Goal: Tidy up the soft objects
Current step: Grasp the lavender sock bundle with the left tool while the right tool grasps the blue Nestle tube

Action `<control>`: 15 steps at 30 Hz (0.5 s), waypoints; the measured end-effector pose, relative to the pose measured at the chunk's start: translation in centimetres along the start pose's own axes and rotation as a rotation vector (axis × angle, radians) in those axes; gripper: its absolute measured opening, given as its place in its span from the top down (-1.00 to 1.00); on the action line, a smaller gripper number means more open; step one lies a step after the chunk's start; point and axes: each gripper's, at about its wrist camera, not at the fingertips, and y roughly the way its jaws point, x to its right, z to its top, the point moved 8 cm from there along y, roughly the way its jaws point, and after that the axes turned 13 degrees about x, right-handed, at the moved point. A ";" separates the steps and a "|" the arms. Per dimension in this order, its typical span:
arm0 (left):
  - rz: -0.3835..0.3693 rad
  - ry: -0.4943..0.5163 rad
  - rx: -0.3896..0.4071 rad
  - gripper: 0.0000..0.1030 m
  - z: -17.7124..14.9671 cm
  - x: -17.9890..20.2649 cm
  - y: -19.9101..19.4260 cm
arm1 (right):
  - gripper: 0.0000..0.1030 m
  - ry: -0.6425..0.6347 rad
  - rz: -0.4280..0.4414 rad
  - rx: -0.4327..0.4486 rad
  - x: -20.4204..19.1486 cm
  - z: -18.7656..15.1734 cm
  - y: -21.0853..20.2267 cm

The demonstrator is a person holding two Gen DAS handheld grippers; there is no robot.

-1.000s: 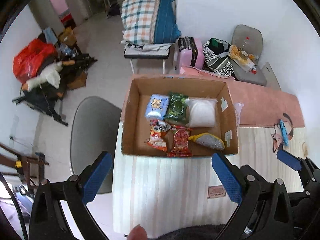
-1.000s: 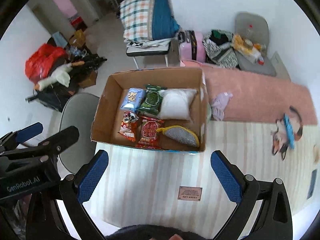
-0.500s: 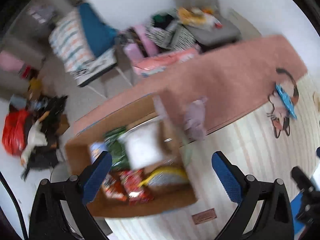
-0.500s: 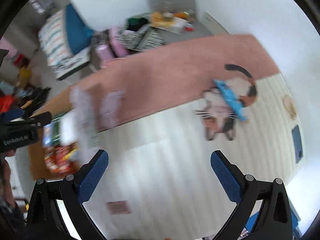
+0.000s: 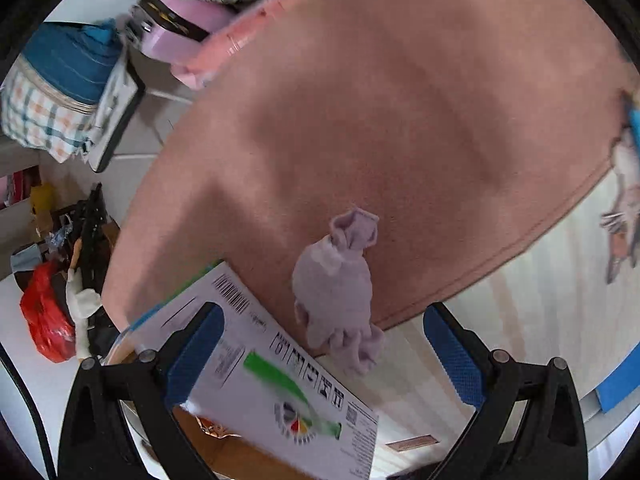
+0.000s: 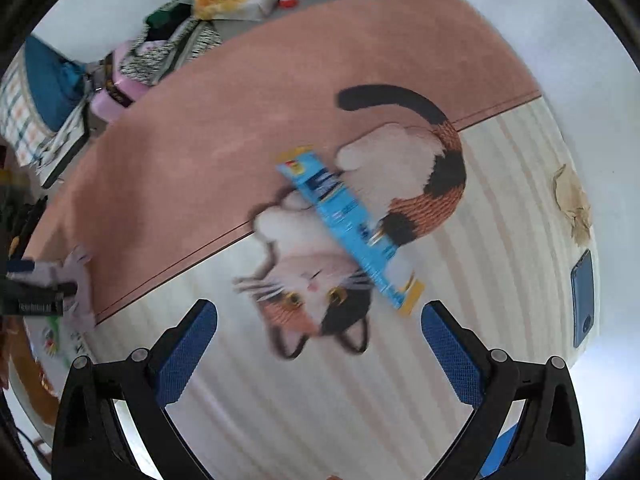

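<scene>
A pale lilac soft cloth toy (image 5: 338, 292) lies on the edge of the pink blanket (image 5: 392, 100), just right of the cardboard box flap (image 5: 272, 376). My left gripper (image 5: 320, 356) is open and empty, hovering just short of it. A blue snack packet (image 6: 348, 220) lies across the cat picture (image 6: 320, 276) on the striped mat. My right gripper (image 6: 318, 356) is open and empty, above and short of the packet. The lilac toy also shows at the far left of the right wrist view (image 6: 78, 288), partly behind the left gripper.
The box holds snack packets, mostly hidden under its flap. A dark blue phone (image 6: 582, 300) lies at the mat's right edge. A pink suitcase (image 5: 180, 32), a checked bundle (image 5: 52, 92) and a red bag (image 5: 44, 320) stand on the floor beyond.
Both grippers swung right and down from the box. The left now hovers over the lilac toy, the right over the blue packet on the cat picture. Both stay open.
</scene>
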 end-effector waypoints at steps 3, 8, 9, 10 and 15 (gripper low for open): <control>0.011 0.014 -0.054 -0.98 -0.1 0.3 2.2 | -1.00 -0.008 -0.021 -0.029 1.4 1.2 2.6; -0.094 -0.052 -0.113 -0.91 -0.8 1.6 4.3 | -1.00 -0.067 -0.046 -0.099 1.7 2.7 6.9; -0.111 -0.068 -0.117 -0.73 -1.0 1.8 4.5 | -1.00 -0.084 -0.050 -0.113 1.5 3.0 8.0; -0.141 -0.094 -0.121 -0.61 -1.3 2.2 4.7 | -1.00 -0.094 -0.051 -0.121 1.4 3.1 8.5; -0.247 -0.212 -0.114 0.09 -1.9 2.9 4.3 | -1.00 -0.084 -0.047 -0.171 1.3 3.5 11.2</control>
